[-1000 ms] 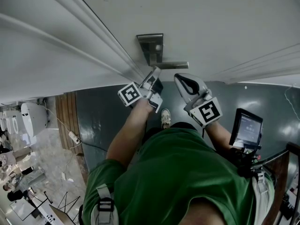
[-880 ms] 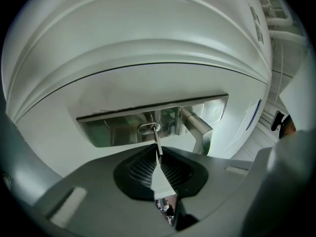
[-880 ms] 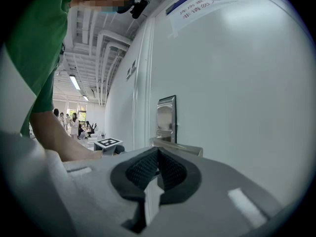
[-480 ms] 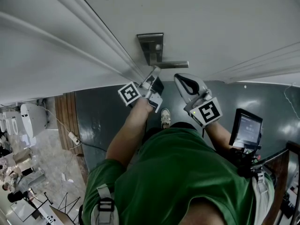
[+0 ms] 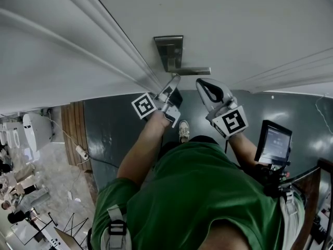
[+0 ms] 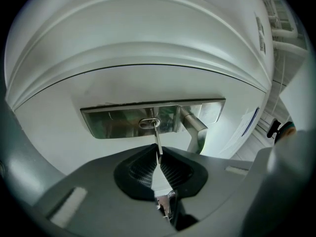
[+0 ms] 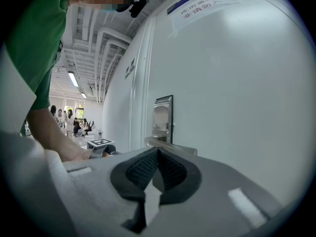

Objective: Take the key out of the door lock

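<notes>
White panelled door (image 5: 244, 20) with steel lock plate (image 6: 113, 123); left gripper (image 6: 158, 156) clamps the key (image 6: 156, 138) in it (right gripper (image 7: 157, 154) clenched, empty); glossy grey floor (image 5: 112, 134) nearer.

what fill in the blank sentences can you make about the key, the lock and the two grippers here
1. The left gripper is shut on the thin silver metal key, whose tip sits ___ the keyhole of the brushed steel lock plate.
2. The right gripper is shut and holds ___.
3. In the left gripper view, the silver lever handle stands to the ___ of the key.

Missing words: in; nothing; right
</notes>
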